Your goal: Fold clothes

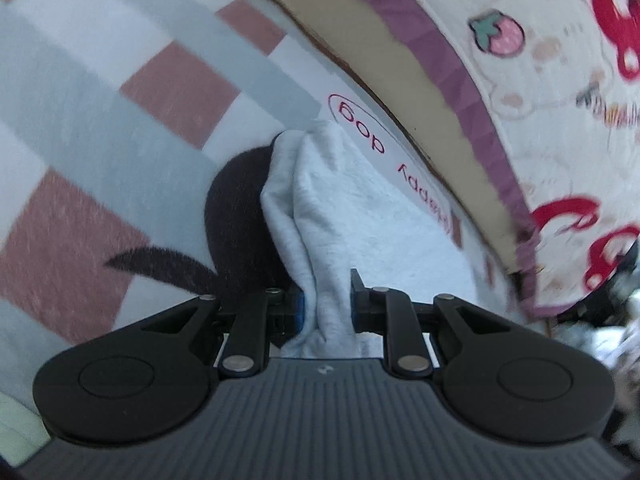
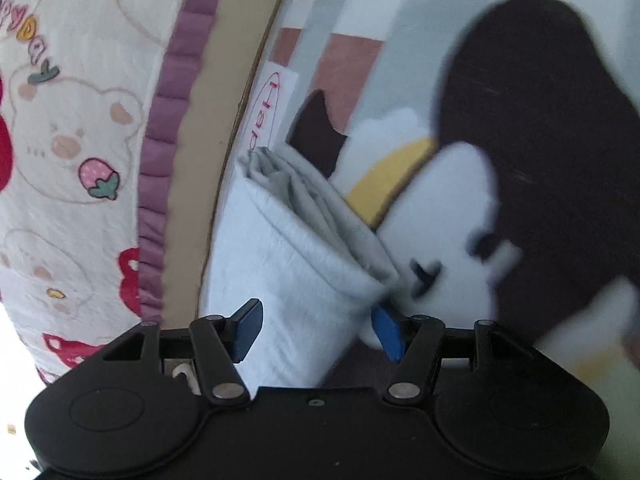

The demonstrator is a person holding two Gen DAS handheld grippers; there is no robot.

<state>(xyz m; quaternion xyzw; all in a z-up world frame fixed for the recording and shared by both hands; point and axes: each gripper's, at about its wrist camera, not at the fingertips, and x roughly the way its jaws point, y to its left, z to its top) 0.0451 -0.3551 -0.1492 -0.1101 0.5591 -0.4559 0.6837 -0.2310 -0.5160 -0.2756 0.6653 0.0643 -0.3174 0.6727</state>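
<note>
A light grey garment (image 1: 320, 216) hangs bunched in front of me, over a fleece blanket. My left gripper (image 1: 326, 304) is shut on a thick fold of it, the cloth pinched between both pads. In the right wrist view the same grey garment (image 2: 296, 264) runs as a folded, layered strip between the right gripper's (image 2: 318, 328) blue pads (image 2: 386, 332). The jaws stand wide apart around the cloth and the left pad does not touch it.
A checked fleece blanket (image 1: 120, 120) with pink, grey and white squares and a black-and-white cartoon dog (image 2: 540, 160) lies underneath. A cream quilt with bears and strawberries (image 1: 540, 80), edged in purple (image 2: 176, 100), lies alongside. A tan strip (image 1: 360, 40) runs between them.
</note>
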